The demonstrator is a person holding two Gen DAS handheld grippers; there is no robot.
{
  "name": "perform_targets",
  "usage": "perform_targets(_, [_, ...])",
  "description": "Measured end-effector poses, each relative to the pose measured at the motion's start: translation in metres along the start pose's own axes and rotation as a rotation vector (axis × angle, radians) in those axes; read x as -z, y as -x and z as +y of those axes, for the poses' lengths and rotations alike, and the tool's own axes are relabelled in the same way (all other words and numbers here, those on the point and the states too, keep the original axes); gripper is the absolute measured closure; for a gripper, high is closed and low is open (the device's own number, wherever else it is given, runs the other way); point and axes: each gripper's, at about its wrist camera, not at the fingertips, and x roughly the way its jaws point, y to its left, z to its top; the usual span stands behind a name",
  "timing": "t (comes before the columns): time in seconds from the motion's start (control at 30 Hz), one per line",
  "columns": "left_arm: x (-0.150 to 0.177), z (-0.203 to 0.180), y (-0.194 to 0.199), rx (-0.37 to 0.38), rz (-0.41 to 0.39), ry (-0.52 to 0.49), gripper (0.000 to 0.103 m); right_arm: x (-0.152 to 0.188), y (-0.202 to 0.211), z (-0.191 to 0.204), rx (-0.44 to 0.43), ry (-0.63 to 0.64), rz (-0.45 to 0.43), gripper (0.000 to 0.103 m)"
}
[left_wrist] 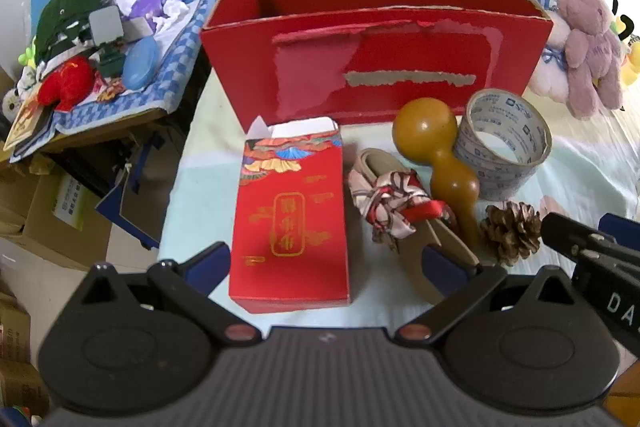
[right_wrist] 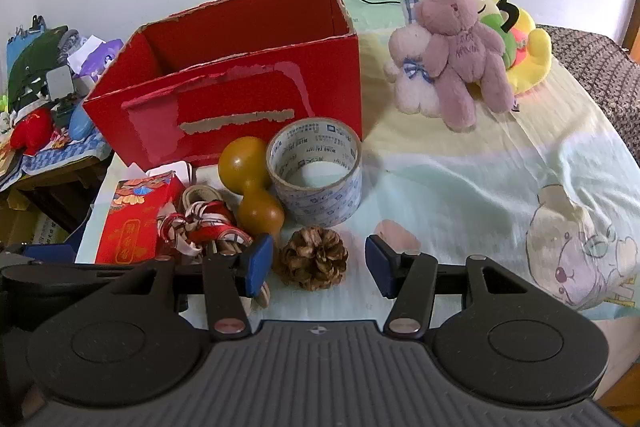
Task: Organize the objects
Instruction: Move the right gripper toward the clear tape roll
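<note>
Two open grippers hovering over a row of small things in front of an empty red box.

The box [left_wrist: 376,67] is sitting open-topped at the far side of the bed sheet [right_wrist: 460,179]; nearer, left to right, are lying a red carton [left_wrist: 290,223], a shoe [left_wrist: 400,211], a gourd [left_wrist: 436,151], a tape roll [left_wrist: 504,143] and a pinecone [right_wrist: 314,259]. The left gripper [left_wrist: 334,263] is spreading wide around the carton's near end, not touching; it should probably drop lower and square up before closing. The right gripper [right_wrist: 320,265] is standing apart, bracketing the pinecone, which looks light and prickly, so a gentle squeeze seems best. Plush toys [right_wrist: 460,67] are sitting far right, and a cluttered side table [left_wrist: 100,39] far left.
</note>
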Motion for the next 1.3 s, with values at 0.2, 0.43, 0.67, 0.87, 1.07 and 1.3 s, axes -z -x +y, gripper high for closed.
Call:
perform_targets(0.2, [0.003, -0.002, -0.002, -0.005, 0.004, -0.019, 0.001, 0.004, 0.002, 0.001, 0.019, -0.006, -0.001, 0.047])
perform_targets(0.43, [0.003, 0.0, -0.004, -0.002, 0.011, -0.016, 0.001, 0.005, 0.004, -0.008, 0.053, 0.025, -0.032, 0.047])
perform_targets(0.67, [0.003, 0.005, -0.006, 0.0, 0.017, -0.013, 0.001, 0.007, 0.003, -0.005, 0.016, -0.006, 0.004, 0.047])
perform_targets(0.87, [0.002, 0.007, -0.007, 0.006, 0.016, -0.011, 0.001, 0.004, 0.002, -0.004, -0.016, -0.032, -0.012, 0.047])
perform_targets(1.07, [-0.001, 0.004, -0.01, 0.008, 0.016, -0.016, 0.001, -0.001, -0.002, -0.011, -0.054, -0.048, -0.071, 0.047])
perform_targets(1.3, [-0.012, -0.004, -0.013, -0.02, 0.018, -0.024, 0.001, -0.017, -0.011, -0.02, -0.063, -0.035, 0.012, 0.047])
